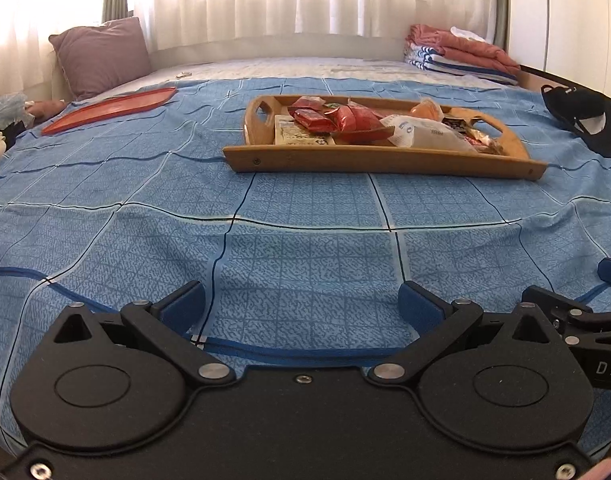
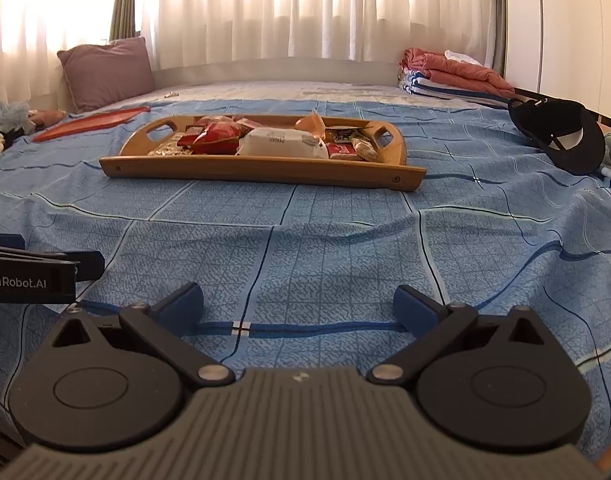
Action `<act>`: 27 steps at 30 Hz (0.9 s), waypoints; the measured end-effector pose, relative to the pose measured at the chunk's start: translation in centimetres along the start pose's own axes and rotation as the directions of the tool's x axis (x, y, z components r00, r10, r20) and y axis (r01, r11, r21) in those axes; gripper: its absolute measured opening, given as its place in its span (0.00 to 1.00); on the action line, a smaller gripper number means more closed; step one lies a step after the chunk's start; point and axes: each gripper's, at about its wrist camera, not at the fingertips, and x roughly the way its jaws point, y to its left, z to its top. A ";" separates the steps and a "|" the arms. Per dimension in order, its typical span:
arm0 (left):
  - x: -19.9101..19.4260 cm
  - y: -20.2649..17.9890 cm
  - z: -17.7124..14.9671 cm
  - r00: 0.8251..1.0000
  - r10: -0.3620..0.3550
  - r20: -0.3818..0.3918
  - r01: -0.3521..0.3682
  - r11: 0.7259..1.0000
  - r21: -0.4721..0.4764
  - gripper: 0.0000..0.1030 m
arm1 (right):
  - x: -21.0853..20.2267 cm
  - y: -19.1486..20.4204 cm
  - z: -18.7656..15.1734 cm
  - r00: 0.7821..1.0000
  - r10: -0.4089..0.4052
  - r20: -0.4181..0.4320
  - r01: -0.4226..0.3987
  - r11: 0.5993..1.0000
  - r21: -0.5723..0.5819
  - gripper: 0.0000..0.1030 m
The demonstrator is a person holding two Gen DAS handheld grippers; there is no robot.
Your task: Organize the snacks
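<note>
Left wrist view: wooden tray [image 1: 385, 162] of snacks [image 1: 345, 120] well ahead of jaws; both grippers' jaws spread, empty.

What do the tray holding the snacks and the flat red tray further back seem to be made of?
The snack tray looks like light wood, perhaps bamboo, with a smooth satin finish: even tan colour, cut-out handles and a screw head at each front corner. The red tray is probably plastic or lacquered material: uniform colour, thin raised rim, slight sheen. It is too far away to be sure.
</note>
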 end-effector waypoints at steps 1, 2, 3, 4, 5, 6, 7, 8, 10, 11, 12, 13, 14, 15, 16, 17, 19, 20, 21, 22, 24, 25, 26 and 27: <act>0.2 0.0 0.1 1.000 -0.002 -0.006 0.002 1.000 -0.002 1.00 | 0.1 0.0 0.1 1.000 -0.001 -0.007 0.001 1.000 -0.002 1.00; 0.3 0.0 0.2 1.000 -0.005 -0.010 0.005 1.000 -0.002 1.00 | 0.2 0.0 0.1 1.000 -0.001 -0.014 0.001 1.000 0.002 1.00; 0.4 0.0 0.2 1.000 -0.007 -0.013 0.007 1.000 -0.001 1.00 | 0.3 0.0 0.1 1.000 0.000 -0.021 0.000 1.000 0.007 1.00; 0.5 0.0 0.2 1.000 -0.007 -0.014 0.008 1.000 0.003 1.00 | 0.4 0.0 0.2 1.000 -0.002 -0.028 0.002 1.000 0.006 1.00; 0.6 0.0 0.3 1.000 -0.007 -0.014 0.007 1.000 0.007 1.00 | 0.4 0.1 0.2 0.999 -0.005 -0.032 0.005 1.000 0.003 1.00; 0.7 -0.1 0.2 1.000 -0.007 -0.013 0.007 1.000 0.009 1.00 | 0.5 0.2 0.2 0.999 -0.009 -0.038 0.009 1.000 -0.002 1.00; 0.7 -0.1 0.2 1.000 -0.007 -0.013 0.007 1.000 0.009 1.00 | 0.5 0.3 0.2 0.999 -0.015 -0.041 0.014 1.000 -0.011 1.00; 0.8 -0.1 0.2 1.000 -0.007 -0.013 0.007 1.000 0.008 1.00 | 0.5 0.4 0.2 0.999 -0.019 -0.043 0.018 1.000 -0.014 1.00; 0.8 -0.1 0.2 1.000 -0.007 -0.012 0.007 1.000 0.008 1.00 | 0.6 0.4 0.2 0.999 -0.021 -0.044 0.021 1.000 -0.009 1.00; 0.8 -0.1 0.2 1.000 -0.007 -0.013 0.007 1.000 0.008 1.00 | 0.6 0.4 0.1 0.999 -0.022 -0.044 0.021 1.000 -0.011 1.00; 0.8 -0.1 0.2 1.000 -0.007 -0.013 0.007 1.000 0.007 1.00 | 0.6 0.4 0.2 0.999 -0.022 -0.045 0.022 1.000 -0.013 1.00; 0.8 -0.1 0.2 1.000 -0.008 -0.013 0.008 1.000 0.006 1.00 | 0.6 0.4 0.2 0.999 -0.022 -0.046 0.021 1.000 -0.014 1.00; 0.8 -0.1 0.2 1.000 -0.008 -0.013 0.008 1.000 0.006 1.00 | 0.7 0.4 0.2 0.999 -0.021 -0.047 0.021 1.000 -0.013 1.00; 0.8 -0.1 0.2 1.000 -0.008 -0.014 0.008 1.000 0.008 1.00 | 0.7 0.4 0.2 0.999 -0.021 -0.048 0.020 1.000 -0.014 1.00; 0.8 -0.1 0.2 1.000 -0.008 -0.015 0.009 1.000 0.006 1.00 | 0.7 0.4 0.2 0.999 -0.021 -0.049 0.020 1.000 -0.015 1.00; 0.8 -0.1 0.2 1.000 -0.009 -0.015 0.009 1.000 0.005 1.00 | 0.7 0.4 0.2 0.999 -0.021 -0.049 0.020 1.000 -0.016 1.00; 0.8 0.0 0.2 1.000 -0.009 -0.016 0.009 1.000 0.004 1.00 | 0.7 0.4 0.2 0.999 -0.022 -0.049 0.021 1.000 -0.019 1.00; 0.8 0.0 0.2 1.000 -0.009 -0.015 0.009 1.000 0.004 1.00 | 0.7 0.4 0.2 0.999 -0.022 -0.049 0.021 1.000 -0.019 1.00; 0.8 0.0 0.2 1.000 -0.009 -0.015 0.010 1.000 0.003 1.00 | 0.7 0.4 0.2 0.999 -0.021 -0.049 0.020 1.000 -0.019 1.00; 0.8 0.0 0.2 1.000 -0.009 -0.015 0.010 1.000 0.003 1.00 | 0.7 0.4 0.2 0.999 -0.021 -0.049 0.020 1.000 -0.019 1.00; 0.8 0.0 0.2 1.000 -0.009 -0.017 0.009 1.000 0.003 1.00 | 0.7 0.4 0.2 0.999 -0.022 -0.049 0.021 1.000 -0.019 1.00; 0.8 0.0 0.2 1.000 -0.009 -0.017 0.009 1.000 0.003 1.00 | 0.7 0.4 0.2 0.999 -0.022 -0.048 0.021 1.000 -0.019 1.00; 0.8 0.0 0.2 1.000 -0.009 -0.017 0.009 1.000 0.003 1.00 | 0.7 0.4 0.2 0.999 -0.021 -0.049 0.021 1.000 -0.019 1.00; 0.8 0.0 0.2 1.000 -0.009 -0.016 0.009 1.000 0.003 1.00 | 0.7 0.4 0.2 0.999 -0.021 -0.049 0.020 1.000 -0.019 1.00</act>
